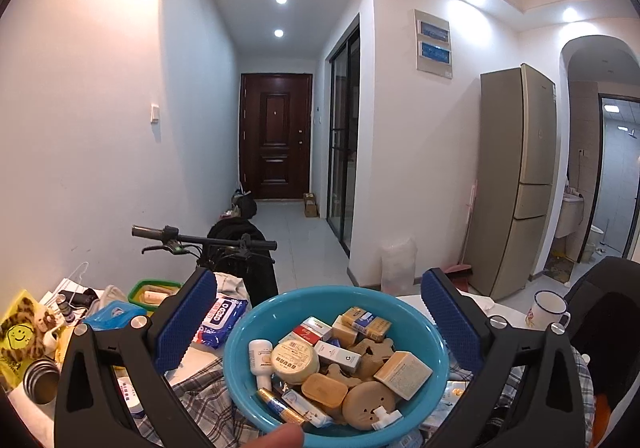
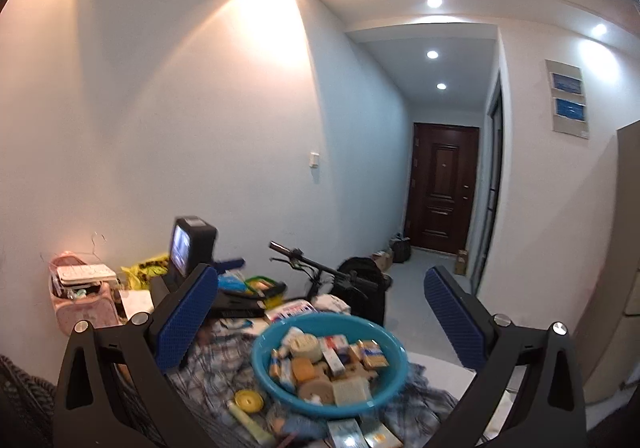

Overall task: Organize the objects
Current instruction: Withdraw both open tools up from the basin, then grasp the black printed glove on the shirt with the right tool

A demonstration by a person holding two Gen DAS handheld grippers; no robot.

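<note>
Two wide-spread grippers, left gripper (image 1: 316, 314) and right gripper (image 2: 320, 314), hold nothing. Only the left view shows a white enamel mug (image 1: 546, 310) and beige refrigerator (image 1: 516, 179); only the right shows a pink storage basket (image 2: 80, 300). Between both, the round turquoise plastic basin (image 1: 432, 332) on plaid cloth (image 2: 216, 364) holds small boxes, soaps and tubes.

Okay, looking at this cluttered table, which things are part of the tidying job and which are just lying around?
Part of the job:
blue bowl filled with small boxes and jars
yellow round case on the plaid cloth
wet wipes pack

Just lying around:
bicycle
fridge
mug
</note>
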